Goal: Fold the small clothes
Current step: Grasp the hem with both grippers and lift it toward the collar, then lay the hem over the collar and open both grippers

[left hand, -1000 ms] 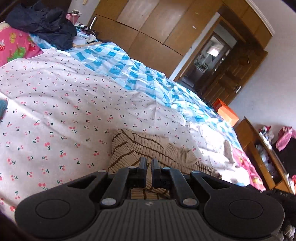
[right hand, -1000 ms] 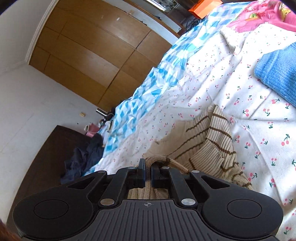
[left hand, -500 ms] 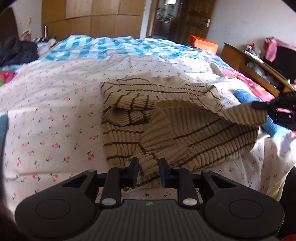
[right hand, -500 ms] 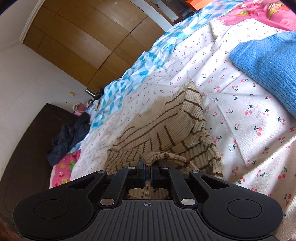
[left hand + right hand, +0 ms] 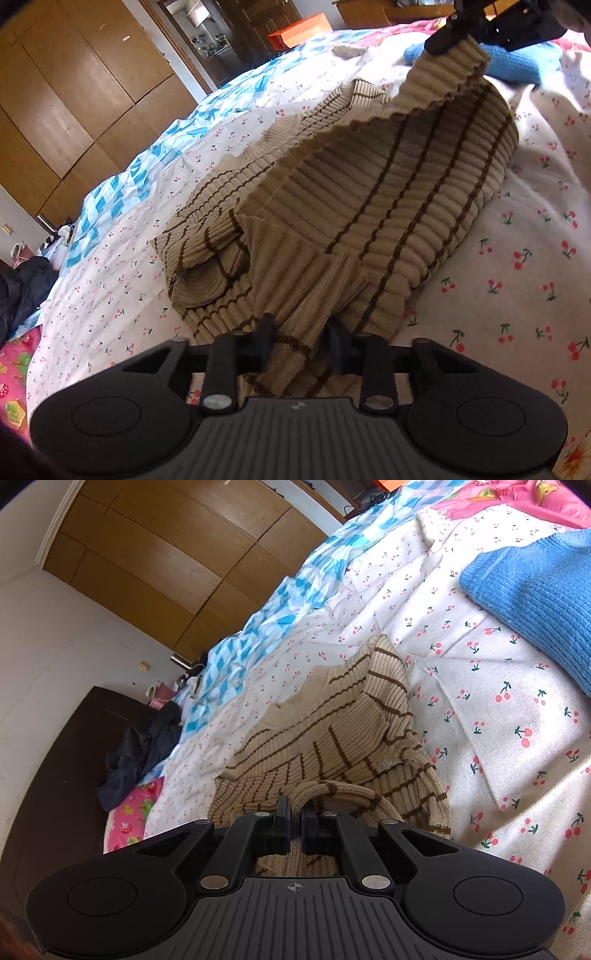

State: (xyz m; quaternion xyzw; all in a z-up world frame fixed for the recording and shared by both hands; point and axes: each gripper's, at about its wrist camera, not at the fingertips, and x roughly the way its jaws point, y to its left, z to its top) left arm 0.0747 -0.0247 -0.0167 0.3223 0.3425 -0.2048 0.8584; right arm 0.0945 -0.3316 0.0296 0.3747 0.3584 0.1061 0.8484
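A beige ribbed sweater with brown stripes (image 5: 388, 206) lies half folded on the cherry-print bedsheet (image 5: 110, 295). My left gripper (image 5: 301, 334) is open, its fingers on either side of the sweater's near hem. My right gripper (image 5: 294, 825) is shut on the sweater's hem (image 5: 332, 790) and holds that corner lifted. In the left wrist view the right gripper (image 5: 461, 22) shows at the top right, pinching the raised ribbed edge. The sweater's body (image 5: 325, 731) lies on the sheet beyond it.
A folded blue knit garment (image 5: 535, 590) lies to the right on the sheet. A blue checked cloth (image 5: 129, 177) covers the far side of the bed. Dark clothes (image 5: 140, 753) are heaped by the dark headboard. A wooden wardrobe (image 5: 166, 565) stands behind.
My left gripper has opened wider around the sweater's near hem. My right gripper still holds its corner and has lifted it higher over the sweater.
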